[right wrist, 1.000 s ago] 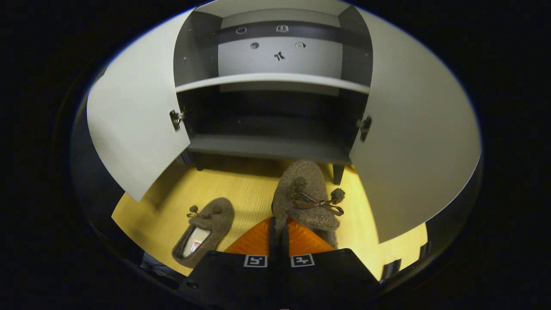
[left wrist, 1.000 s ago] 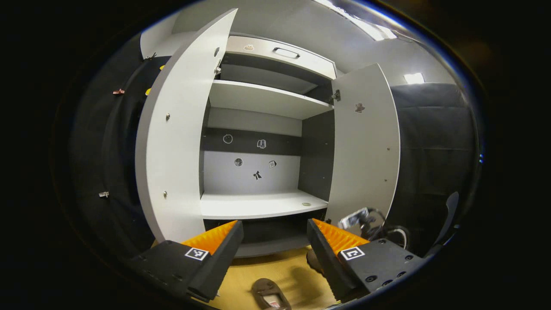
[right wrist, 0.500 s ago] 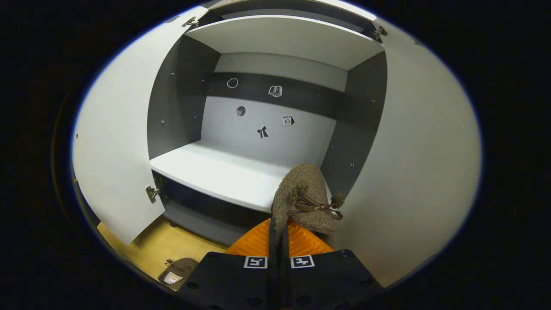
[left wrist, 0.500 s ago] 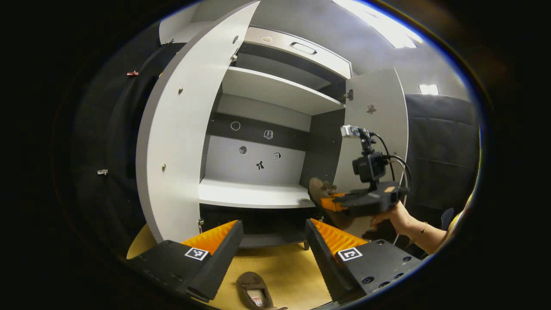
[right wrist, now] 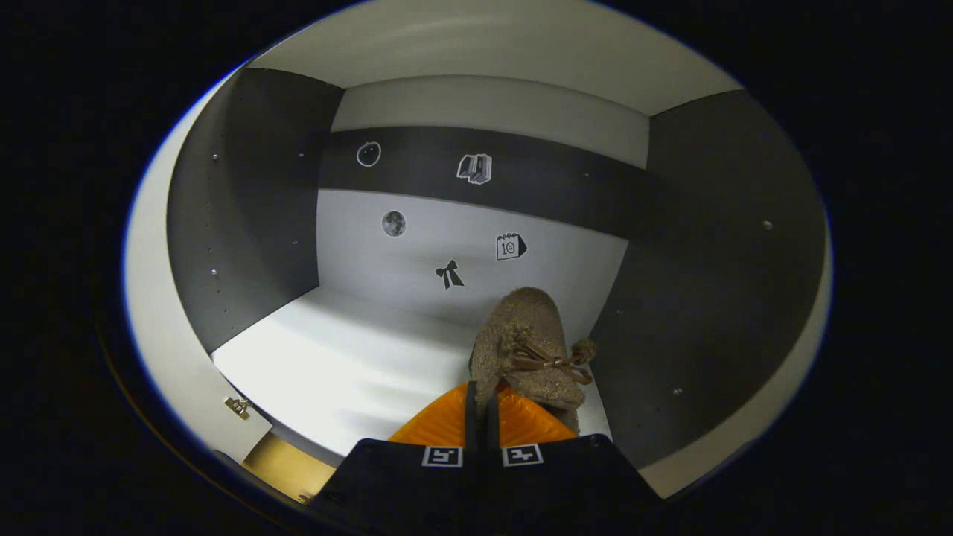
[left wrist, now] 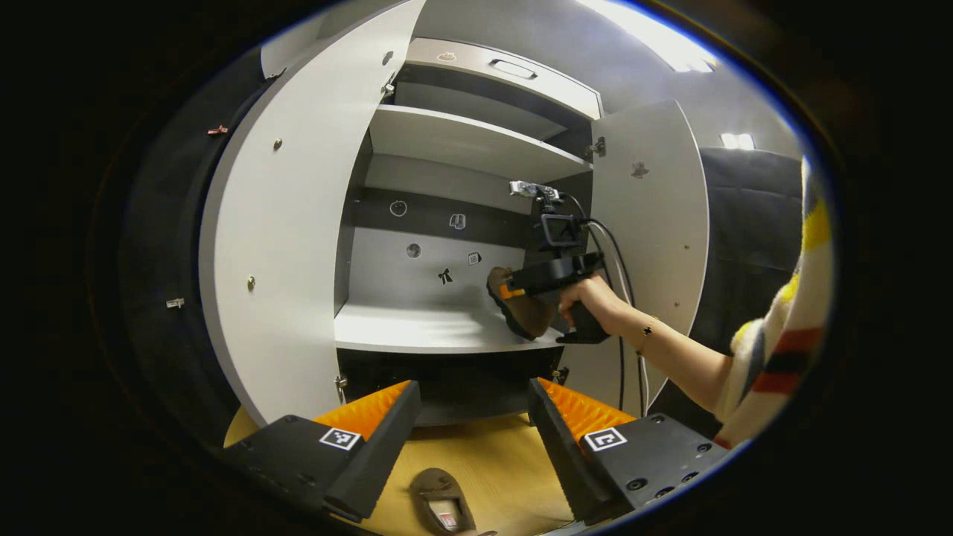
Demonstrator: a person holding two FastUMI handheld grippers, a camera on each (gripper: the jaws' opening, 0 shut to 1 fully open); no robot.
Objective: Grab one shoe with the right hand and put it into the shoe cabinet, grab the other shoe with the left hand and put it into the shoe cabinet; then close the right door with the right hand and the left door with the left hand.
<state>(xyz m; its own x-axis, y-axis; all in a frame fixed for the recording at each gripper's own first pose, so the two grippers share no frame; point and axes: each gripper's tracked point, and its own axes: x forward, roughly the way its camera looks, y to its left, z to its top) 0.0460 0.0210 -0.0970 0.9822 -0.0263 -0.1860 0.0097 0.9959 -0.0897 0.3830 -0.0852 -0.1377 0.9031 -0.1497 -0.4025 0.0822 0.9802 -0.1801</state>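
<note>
Your right gripper (right wrist: 480, 398) has its jaws closed on the rear edge of a brown fuzzy slipper with a thin brown lace bow (right wrist: 530, 350), and both fingers press on it. In the right gripper view this slipper hangs inside the grey and white shoe cabinet (right wrist: 246, 201), above the right part of its white middle shelf (right wrist: 350, 365) and close to the cabinet's dark right side wall. Whether the sole already touches the shelf, you cannot tell from here.

The left gripper view gives you the same action from outside the cabinet: your hand (left wrist: 595, 301) holds the right gripper (left wrist: 514, 290) in the opening, and the held slipper (left wrist: 525, 313) is partly hidden behind the gripper body. This view also shows both cabinet doors standing open, the white left door (left wrist: 275, 246) and the white right door (left wrist: 655, 216).

Your left gripper (left wrist: 473, 402) has its jaws wide apart and holds nothing. It is in front of the cabinet, lower than the middle shelf. Between its fingers, on the yellow wooden floor (left wrist: 491, 454) before the cabinet, lies the second brown slipper (left wrist: 441, 502); the picture edge cuts off its near end.

The bottom compartment of the cabinet, under the middle shelf, is dark and hard to make out.
</note>
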